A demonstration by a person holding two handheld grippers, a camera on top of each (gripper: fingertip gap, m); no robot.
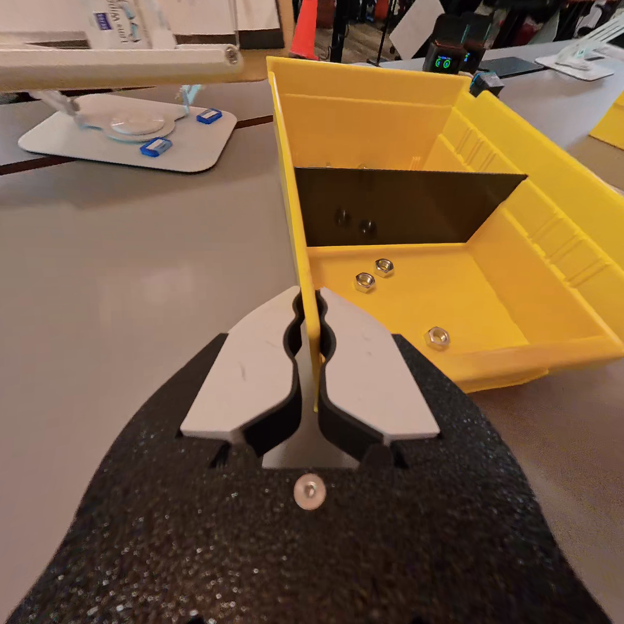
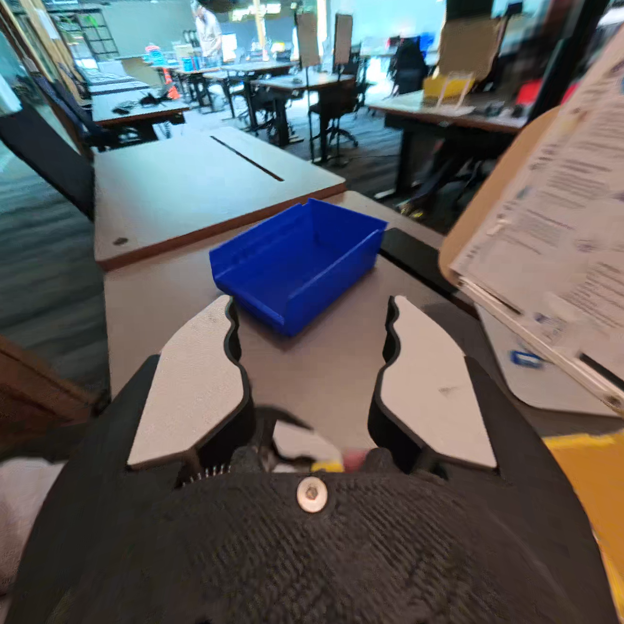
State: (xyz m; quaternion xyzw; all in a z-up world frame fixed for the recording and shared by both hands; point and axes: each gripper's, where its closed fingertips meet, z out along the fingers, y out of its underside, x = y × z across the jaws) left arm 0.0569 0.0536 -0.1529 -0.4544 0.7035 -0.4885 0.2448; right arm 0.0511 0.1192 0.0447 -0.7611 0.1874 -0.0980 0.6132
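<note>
A: What did the left wrist view show?

B: The left gripper [image 1: 310, 297] was pinching the near side wall of a yellow bin [image 1: 371, 81], 1 finger outside the wall and 1 inside, both pads pressed on the plastic. A black divider [image 1: 405, 206] split the bin into 2 compartments. 3 hex nuts [image 1: 364, 282] lay on the floor of the near compartment, 2 close together by the divider and 1 apart, nearer the front lip. The bin sat on a grey table [image 1: 135, 304], with a white stand [image 1: 135, 141] well off to the left.

A: And the right wrist view?

B: The right gripper [image 2: 310, 324] had its fingers spread wide with only bare tabletop between them. A blue bin [image 2: 297, 263] stood on the table just beyond the fingertips, untouched, nearer the left finger. A clipboard with papers [image 2: 557, 202] leaned in at the right edge, blurred.
</note>
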